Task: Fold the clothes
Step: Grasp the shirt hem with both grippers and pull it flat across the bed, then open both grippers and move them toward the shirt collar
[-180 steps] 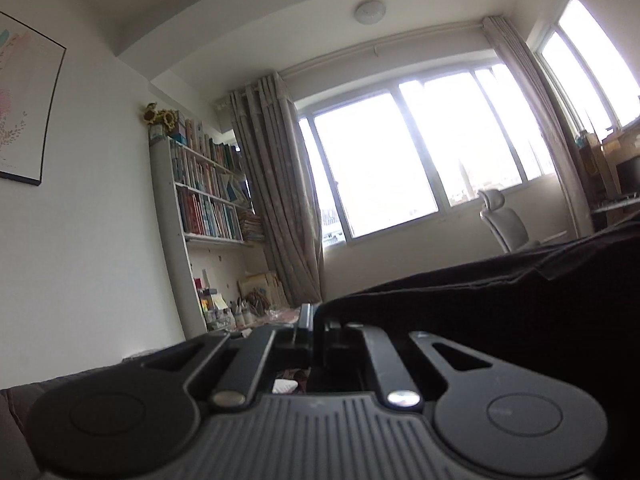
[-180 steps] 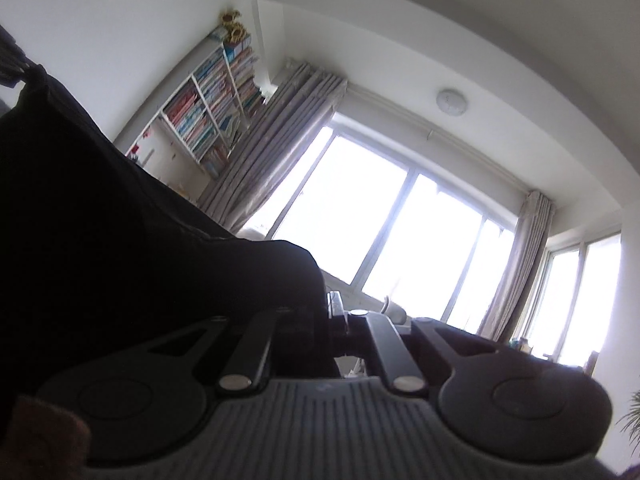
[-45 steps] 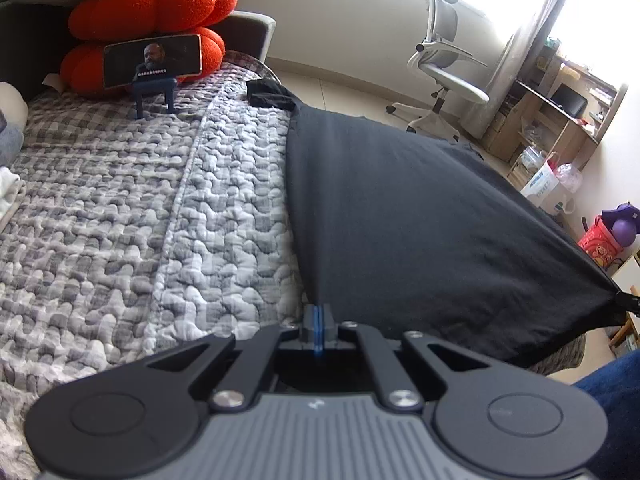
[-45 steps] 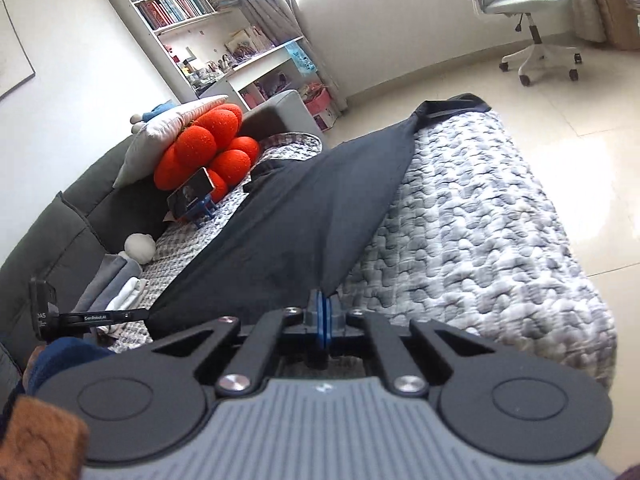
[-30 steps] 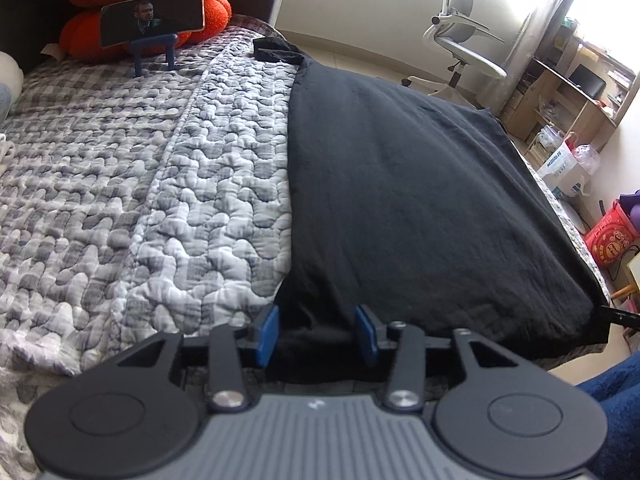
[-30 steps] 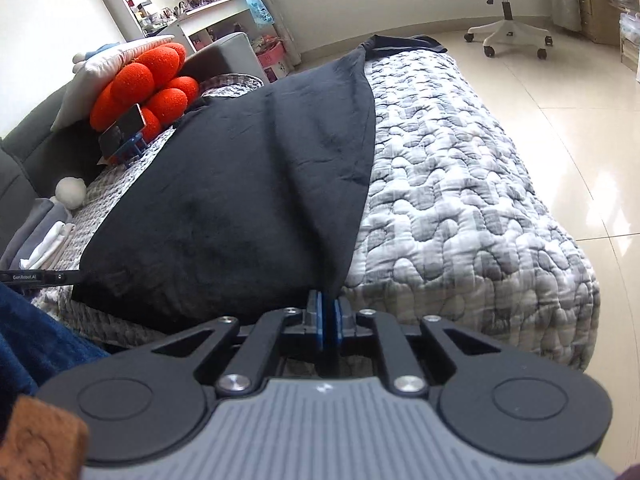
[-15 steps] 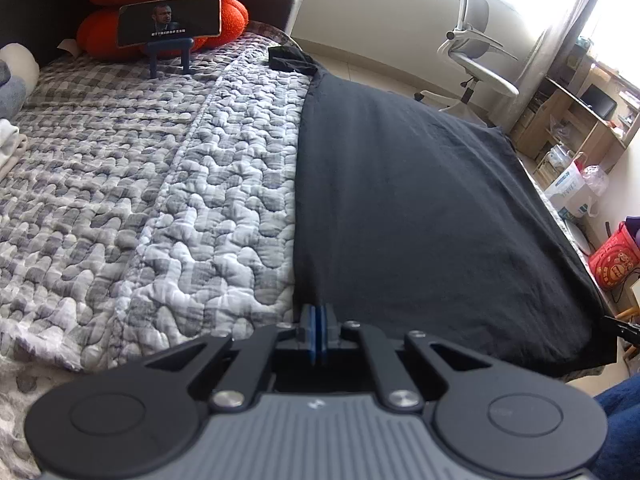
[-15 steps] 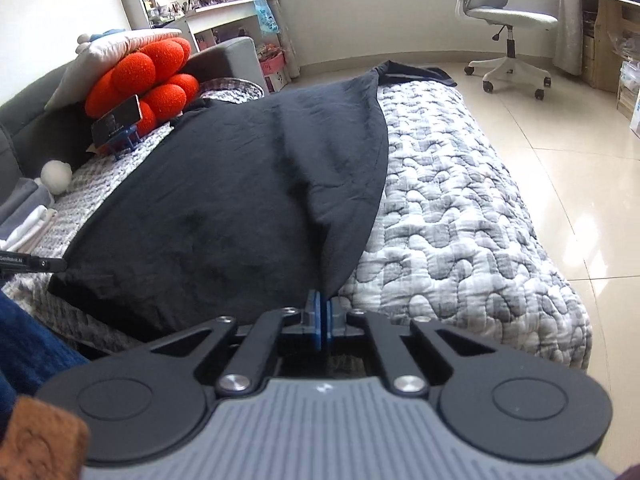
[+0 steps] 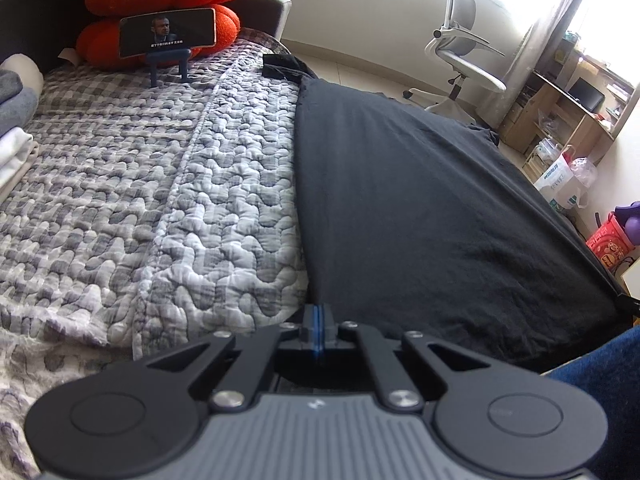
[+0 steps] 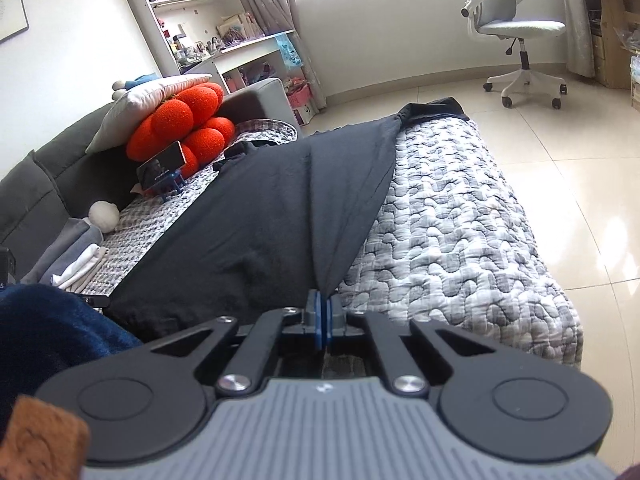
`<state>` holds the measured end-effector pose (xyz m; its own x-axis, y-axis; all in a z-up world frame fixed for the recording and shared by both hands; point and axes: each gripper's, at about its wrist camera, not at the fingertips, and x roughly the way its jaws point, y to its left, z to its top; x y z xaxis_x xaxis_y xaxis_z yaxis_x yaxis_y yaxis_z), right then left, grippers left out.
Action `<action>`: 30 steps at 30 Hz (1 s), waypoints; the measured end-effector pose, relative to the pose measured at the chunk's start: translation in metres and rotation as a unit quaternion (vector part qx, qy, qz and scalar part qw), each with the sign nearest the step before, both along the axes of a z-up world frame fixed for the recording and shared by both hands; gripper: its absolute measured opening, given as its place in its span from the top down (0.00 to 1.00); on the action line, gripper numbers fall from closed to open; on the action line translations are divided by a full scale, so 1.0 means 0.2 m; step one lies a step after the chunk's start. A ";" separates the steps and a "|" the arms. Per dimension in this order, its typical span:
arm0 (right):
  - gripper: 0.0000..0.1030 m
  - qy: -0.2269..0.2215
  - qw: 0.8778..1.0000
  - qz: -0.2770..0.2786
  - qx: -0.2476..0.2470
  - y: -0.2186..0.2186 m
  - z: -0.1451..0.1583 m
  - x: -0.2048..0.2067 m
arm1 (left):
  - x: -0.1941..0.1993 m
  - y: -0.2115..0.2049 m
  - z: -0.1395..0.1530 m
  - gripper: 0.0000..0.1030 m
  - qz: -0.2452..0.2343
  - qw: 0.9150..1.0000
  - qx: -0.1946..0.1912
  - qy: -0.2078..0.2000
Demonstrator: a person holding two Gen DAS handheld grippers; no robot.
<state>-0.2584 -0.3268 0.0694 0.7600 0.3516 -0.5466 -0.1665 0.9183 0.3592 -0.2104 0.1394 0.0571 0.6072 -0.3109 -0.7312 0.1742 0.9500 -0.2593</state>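
A black garment (image 9: 420, 200) lies spread over a grey quilted blanket (image 9: 180, 208) on a sofa, filling the centre and right of the left wrist view. At the bottom centre of that view the left gripper (image 9: 318, 312) is clamped together on the garment's near corner. In the right wrist view the right gripper (image 10: 322, 300), bottom centre, pinches the other near corner, and the cloth (image 10: 280, 208) rises in a taut fold from its tips. An orange cushion (image 10: 180, 128) sits at upper left.
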 end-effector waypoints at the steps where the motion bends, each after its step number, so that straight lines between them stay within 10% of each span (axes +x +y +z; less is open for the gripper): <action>1: 0.97 0.002 1.000 0.001 -0.002 0.00 0.00 -0.01 | -0.01 0.00 -0.01 1.00 0.000 1.000 0.000 0.003; 30: 0.97 0.074 0.994 -0.019 -0.078 -0.03 -0.28 0.01 | -0.08 -0.02 -0.20 1.00 0.000 0.999 0.004 0.050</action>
